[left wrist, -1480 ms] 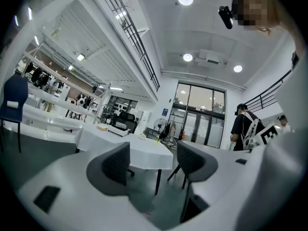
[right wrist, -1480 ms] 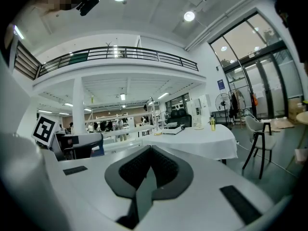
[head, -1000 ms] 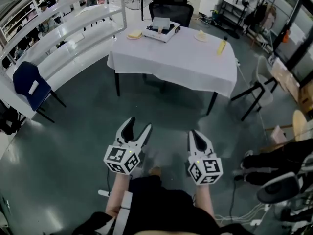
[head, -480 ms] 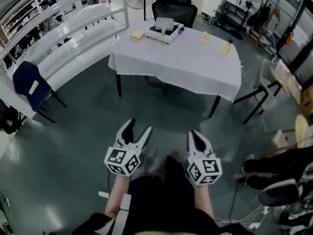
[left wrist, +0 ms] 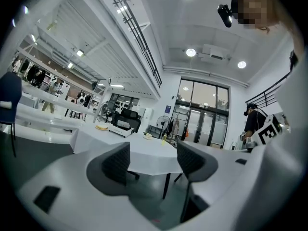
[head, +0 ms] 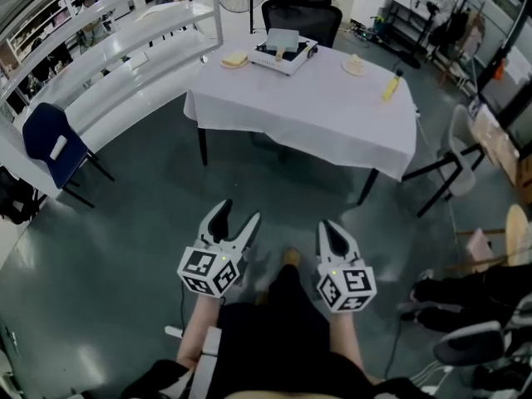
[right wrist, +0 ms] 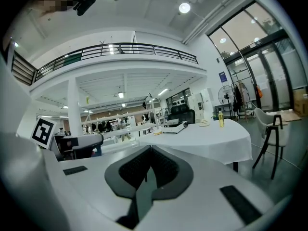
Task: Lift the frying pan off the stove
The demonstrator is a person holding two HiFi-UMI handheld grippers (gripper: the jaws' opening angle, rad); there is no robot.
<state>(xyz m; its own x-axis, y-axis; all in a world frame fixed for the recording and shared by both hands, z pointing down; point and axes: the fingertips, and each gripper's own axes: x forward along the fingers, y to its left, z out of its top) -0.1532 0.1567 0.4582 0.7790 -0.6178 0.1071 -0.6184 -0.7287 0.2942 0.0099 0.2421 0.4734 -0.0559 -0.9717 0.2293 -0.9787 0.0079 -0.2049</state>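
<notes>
Across the floor, dead ahead: the white-clothed bench (head: 332, 115), the stove (head: 287, 56) at its far edge, the frying pan (head: 283, 38) apparently on top, its handle direction unreadable. Left gripper (head: 236, 215) jaws apart, right gripper (head: 331, 229) jaws closed, both empty, well short, neither nearer.

Open floor (head: 274, 198) runs straight to the counter (head: 316, 106), bare on its near half before the stove (head: 291, 61). A blue chair (head: 50, 144) stands well left, a grey chair (head: 455, 135) beside the counter's right corner.
</notes>
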